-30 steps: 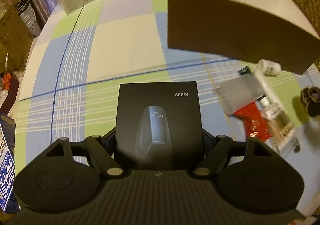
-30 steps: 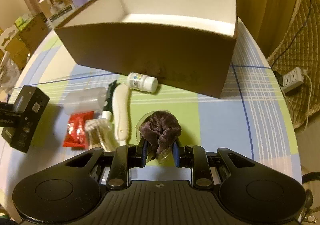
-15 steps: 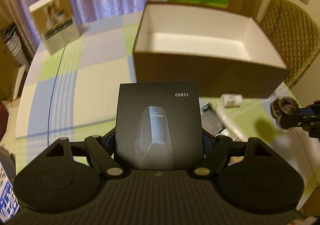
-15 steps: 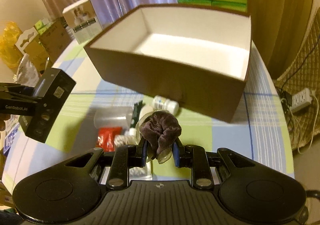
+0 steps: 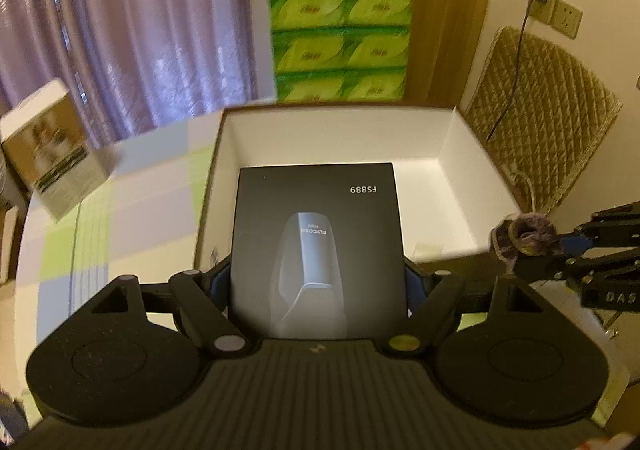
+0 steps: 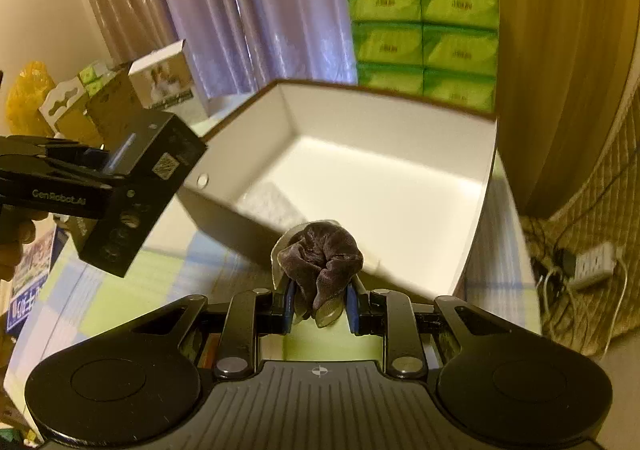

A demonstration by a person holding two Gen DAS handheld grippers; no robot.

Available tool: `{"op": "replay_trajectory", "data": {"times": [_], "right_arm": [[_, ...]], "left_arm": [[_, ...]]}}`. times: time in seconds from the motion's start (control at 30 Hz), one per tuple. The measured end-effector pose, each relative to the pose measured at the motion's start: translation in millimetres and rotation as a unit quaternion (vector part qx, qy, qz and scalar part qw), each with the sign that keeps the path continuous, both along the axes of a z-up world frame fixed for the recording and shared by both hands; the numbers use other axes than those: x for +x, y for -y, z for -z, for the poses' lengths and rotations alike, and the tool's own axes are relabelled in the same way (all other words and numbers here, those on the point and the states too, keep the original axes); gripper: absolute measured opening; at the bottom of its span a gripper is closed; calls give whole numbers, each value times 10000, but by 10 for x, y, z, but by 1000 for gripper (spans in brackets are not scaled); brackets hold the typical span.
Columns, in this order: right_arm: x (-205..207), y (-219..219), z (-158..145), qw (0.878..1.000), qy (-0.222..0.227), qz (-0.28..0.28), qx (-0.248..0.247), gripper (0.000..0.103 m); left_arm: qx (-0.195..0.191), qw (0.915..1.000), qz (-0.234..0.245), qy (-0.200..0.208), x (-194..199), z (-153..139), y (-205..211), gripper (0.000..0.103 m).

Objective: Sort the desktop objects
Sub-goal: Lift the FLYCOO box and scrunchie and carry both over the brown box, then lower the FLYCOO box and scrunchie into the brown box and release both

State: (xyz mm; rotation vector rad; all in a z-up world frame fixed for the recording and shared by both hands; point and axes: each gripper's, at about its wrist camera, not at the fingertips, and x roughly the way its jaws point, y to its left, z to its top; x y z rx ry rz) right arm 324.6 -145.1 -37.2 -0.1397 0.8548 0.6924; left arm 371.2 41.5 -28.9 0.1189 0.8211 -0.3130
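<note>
A round table [image 5: 120, 218] under a checked cloth of green, blue and lilac squares stands before mauve curtains [image 5: 152, 30], with six green tissue packs [image 6: 424, 38] stacked behind one open cardboard box [image 6: 380, 186], brown outside and white within, at the table's far edge. The left gripper [image 5: 318, 278] is clamped on one black carton [image 5: 316, 246] marked FS889, held above the box's near wall. The right gripper [image 6: 320, 308] pinches one dark velvet scrunchie [image 6: 322, 254] over the box's near right corner; a small white product box [image 6: 168, 80] stands at the far left edge.
</note>
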Motion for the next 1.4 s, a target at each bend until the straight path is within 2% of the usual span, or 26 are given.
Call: {"op": "replay_trajectory", "data": {"times": [0.27,0.53,0.73,0.97,1.4], "right_arm": [[433,-114,-140,9999,153,-15,-62,22],[802,-188,-68,9992,238,-10,-320,22],[1072,-281,128,9986,77,58,-527,22],[1259,-380,448,9965,-179,93,-811,22],[1522,-457,650,9944,-338,249,-974,22]], "left_arm": [[-15,9998,192,52,458,-99,318,76],[-32,9996,280,-22,831,-25,535,76],[-52,9995,192,-251,1208,183,593,77],[109,9986,124,-501,1556,467,676,77],[274,9951,-158,-936,1995,960,628,77]]}}
